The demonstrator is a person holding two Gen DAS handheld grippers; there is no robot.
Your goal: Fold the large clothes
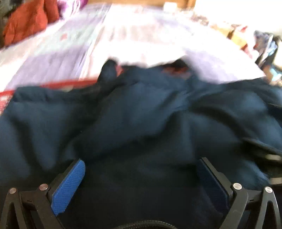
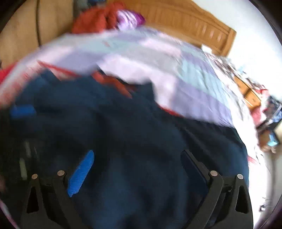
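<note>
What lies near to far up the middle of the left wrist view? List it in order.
left gripper, open → dark blue garment → lilac bedsheet → wooden headboard, only partly in view.

The left wrist view looks low and forward between its spread fingers, close over the navy garment [image 1: 141, 114], facing the far bed [image 1: 70, 52]; the right wrist view sits just as close above the same garment [image 2: 123, 123], tilted, facing the wooden headboard [image 2: 185, 19]; both share garment, bed and the red bundle [image 1: 26, 22], all blurred.
</note>
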